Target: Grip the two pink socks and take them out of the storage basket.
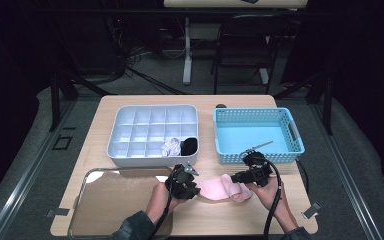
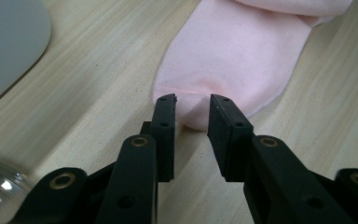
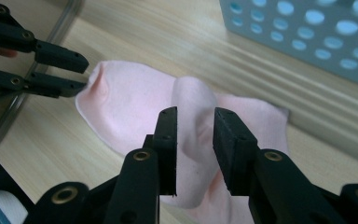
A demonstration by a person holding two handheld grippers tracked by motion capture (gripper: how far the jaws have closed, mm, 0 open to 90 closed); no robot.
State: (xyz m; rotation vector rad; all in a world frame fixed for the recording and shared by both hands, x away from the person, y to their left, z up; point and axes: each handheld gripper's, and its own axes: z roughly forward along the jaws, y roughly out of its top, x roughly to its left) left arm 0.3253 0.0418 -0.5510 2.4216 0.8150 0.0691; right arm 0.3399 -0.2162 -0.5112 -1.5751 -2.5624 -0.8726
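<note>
A pale pink sock lies flat on the wooden table near its front edge, with a fold raised across its middle. My left gripper is at the sock's left end. In the left gripper view its jaws stand a little apart, and the sock's rounded edge lies between them without being pressed. My right gripper is at the sock's right part. Its jaws straddle the raised fold of the sock, also with a gap. The left gripper appears far left in that view.
A white divided organiser behind the left gripper holds a white rolled sock and a black one. A blue perforated basket stands right of it, close behind the right gripper. A shiny flat tray lies front left.
</note>
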